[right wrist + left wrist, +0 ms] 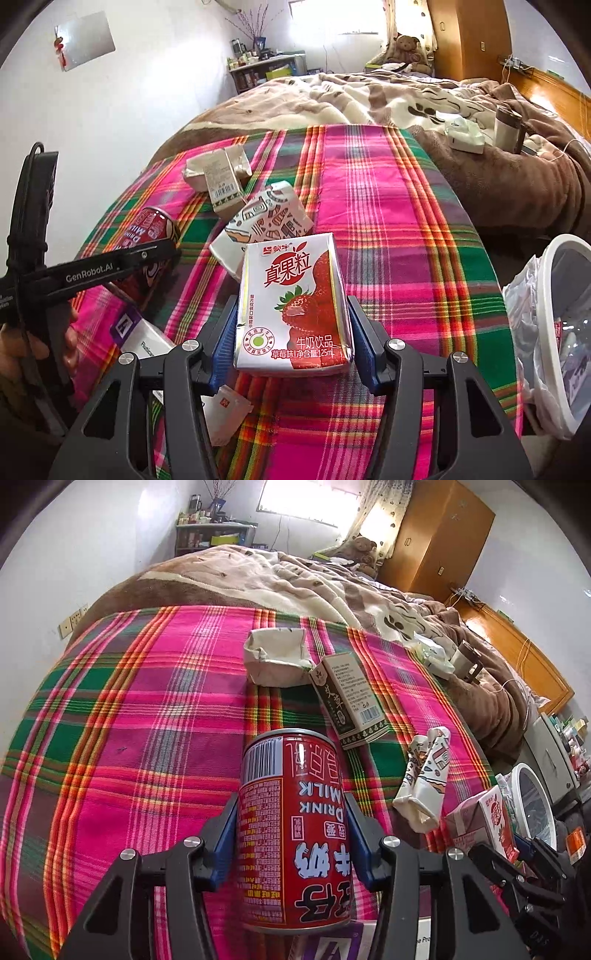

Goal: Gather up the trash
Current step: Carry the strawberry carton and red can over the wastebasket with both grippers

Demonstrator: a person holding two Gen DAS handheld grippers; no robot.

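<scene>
Red milk can [293,834] (label inverted) clamped in left tongs [291,843].

Black claw [291,345], blue pads [223,345], silver screws, white "GenRobot.AI" lettering.

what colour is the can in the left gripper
Red with white lettering, on the can; the left wrist view shows it best.

Plaid-covered bed [147,701] (perhaps cluttered) with cartons [349,698]
</scene>
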